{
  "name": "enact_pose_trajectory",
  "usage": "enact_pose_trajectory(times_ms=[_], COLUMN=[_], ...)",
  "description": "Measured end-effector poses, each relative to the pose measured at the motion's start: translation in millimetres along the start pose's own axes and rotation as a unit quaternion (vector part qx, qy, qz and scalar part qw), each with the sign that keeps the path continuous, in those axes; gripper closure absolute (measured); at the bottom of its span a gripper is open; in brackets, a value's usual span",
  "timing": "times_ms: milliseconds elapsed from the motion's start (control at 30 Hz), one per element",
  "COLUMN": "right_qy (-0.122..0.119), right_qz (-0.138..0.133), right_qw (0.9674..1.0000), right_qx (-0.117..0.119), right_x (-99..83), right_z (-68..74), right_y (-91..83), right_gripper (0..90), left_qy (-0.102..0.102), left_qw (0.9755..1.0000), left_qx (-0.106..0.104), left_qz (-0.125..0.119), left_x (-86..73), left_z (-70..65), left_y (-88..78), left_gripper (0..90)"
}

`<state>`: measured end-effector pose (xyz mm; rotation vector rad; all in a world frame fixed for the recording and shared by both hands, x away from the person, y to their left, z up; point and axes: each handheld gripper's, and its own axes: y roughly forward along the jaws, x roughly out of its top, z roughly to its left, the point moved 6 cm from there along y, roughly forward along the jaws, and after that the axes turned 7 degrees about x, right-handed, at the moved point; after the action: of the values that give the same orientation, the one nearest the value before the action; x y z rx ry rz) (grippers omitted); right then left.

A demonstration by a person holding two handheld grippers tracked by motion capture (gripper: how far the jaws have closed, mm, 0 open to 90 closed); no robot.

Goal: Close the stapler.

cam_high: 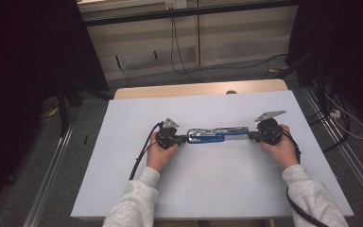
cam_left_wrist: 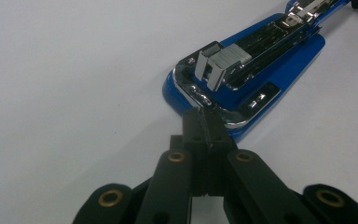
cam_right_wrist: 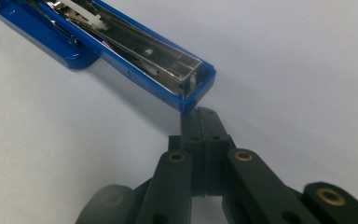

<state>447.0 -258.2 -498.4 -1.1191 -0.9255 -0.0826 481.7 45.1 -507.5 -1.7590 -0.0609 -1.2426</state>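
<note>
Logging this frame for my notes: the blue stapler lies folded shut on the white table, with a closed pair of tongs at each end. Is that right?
Not quite. The blue stapler lies swung fully open and flat, not shut; the high view shows its two halves end to end. The rest holds: it lies on the white table, with the closed left tongs and right tongs at its ends.

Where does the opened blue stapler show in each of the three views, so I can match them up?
High view: the stapler lies flat at table centre, stretched between the left gripper and right gripper.
Left gripper view: upper right, its base end at the shut jaw tips.
Right gripper view: upper left, its open arm ending at the shut jaw tips.
Shared landmark: the white table surface.
</note>
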Motion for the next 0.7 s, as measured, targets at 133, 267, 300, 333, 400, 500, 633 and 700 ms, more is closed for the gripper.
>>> enact_pose_trajectory(times_ms=[133, 267, 300, 333, 400, 500, 633, 700], right_qy=[-0.002, -0.003, -0.004, -0.007, -0.006, -0.004, -0.009, -0.011], right_qz=[-0.001, -0.007, -0.007, -0.008, -0.011, -0.016, -0.021, -0.027], right_qw=[1.0, 1.0, 1.0, 0.9999, 0.9999, 0.9999, 0.9997, 0.9996], right_qx=[-0.002, -0.004, -0.004, -0.004, -0.002, -0.001, 0.002, 0.005], right_x=[0.9, 2.6, 2.9, 3.4, 4.1, 5.4, 7.7, 10.5], right_z=[0.5, 0.6, 0.6, 0.5, 0.5, 0.5, 2.8, 4.6], right_y=[-1.0, -2.9, -3.2, -3.4, -4.7, -5.7, -4.7, -4.6], right_gripper=[90.0, 90.0, 90.0, 90.0, 90.0, 90.0, 90.0, 90.0], left_qy=[-0.001, -0.004, -0.002, -0.002, -0.001, -0.001, -0.001, -0.003], left_qw=[1.0, 1.0, 1.0, 1.0, 1.0, 1.0, 0.9999, 0.9999], left_qx=[0.0, 0.003, 0.004, 0.005, 0.006, 0.005, 0.008, 0.008], left_qz=[0.0, 0.0, 0.001, 0.0, 0.003, 0.008, 0.006, 0.007], left_x=[0.0, 0.0, -0.1, 0.0, -0.2, 0.1, 0.2, 0.2], left_z=[-0.1, -0.7, -0.7, -0.9, -1.3, -2.0, -1.8, -1.7], left_y=[0.1, 0.1, 0.0, 0.2, -0.3, -0.7, -0.3, -0.3], left_gripper=[90.0, 90.0, 90.0, 90.0, 90.0, 90.0, 90.0, 90.0])
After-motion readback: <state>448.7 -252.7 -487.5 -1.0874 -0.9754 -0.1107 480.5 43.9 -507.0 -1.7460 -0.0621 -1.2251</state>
